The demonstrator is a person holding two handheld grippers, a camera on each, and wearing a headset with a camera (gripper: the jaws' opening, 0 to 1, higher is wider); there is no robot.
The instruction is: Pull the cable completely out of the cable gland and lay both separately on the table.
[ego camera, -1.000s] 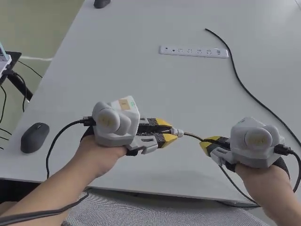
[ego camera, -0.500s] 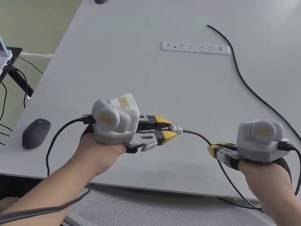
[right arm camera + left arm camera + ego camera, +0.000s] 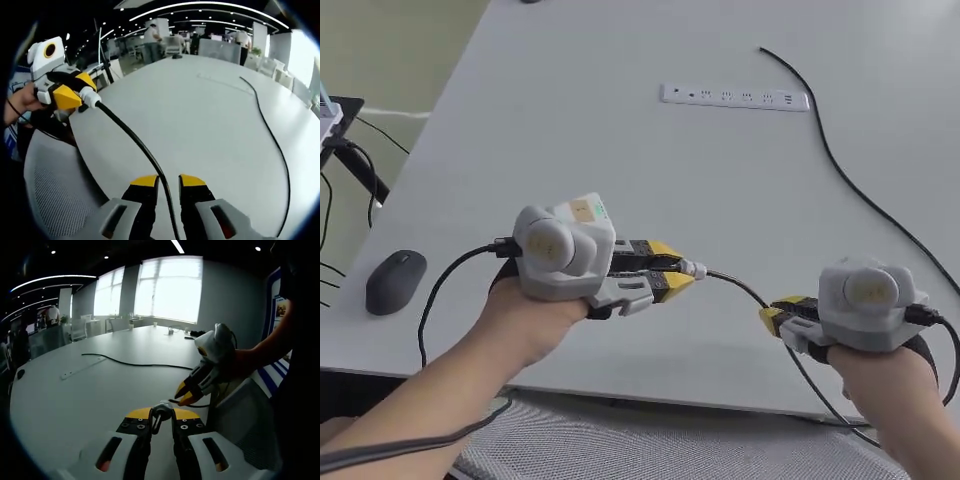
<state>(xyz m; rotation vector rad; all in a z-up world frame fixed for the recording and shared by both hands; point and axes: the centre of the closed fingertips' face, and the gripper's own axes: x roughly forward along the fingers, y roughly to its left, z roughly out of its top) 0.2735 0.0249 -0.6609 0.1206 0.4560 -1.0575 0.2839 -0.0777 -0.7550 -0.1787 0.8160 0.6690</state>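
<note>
My left gripper [image 3: 672, 276] is shut on the small grey cable gland [image 3: 692, 269], which sticks out past its yellow tips; in the left gripper view the gland [image 3: 161, 412] sits between the jaws. A black cable [image 3: 740, 289] runs from the gland to my right gripper [image 3: 772, 314] near the table's front edge, then hangs down off the table. In the right gripper view the cable [image 3: 131, 135] passes between the jaws of the right gripper [image 3: 169, 183], which are closed around it, and leads up to the gland [image 3: 88, 96] in the left gripper [image 3: 67, 90].
A white power strip [image 3: 735, 98] lies at the back of the grey table [image 3: 580, 150]. A long black cord [image 3: 850, 185] curves from it toward the right edge. A dark mouse [image 3: 395, 280] rests at the left edge. People stand far off in the room.
My right gripper has moved right and slightly down, away from the left one. The stretch of cable between gland and right gripper is longer. The left gripper has hardly moved.
</note>
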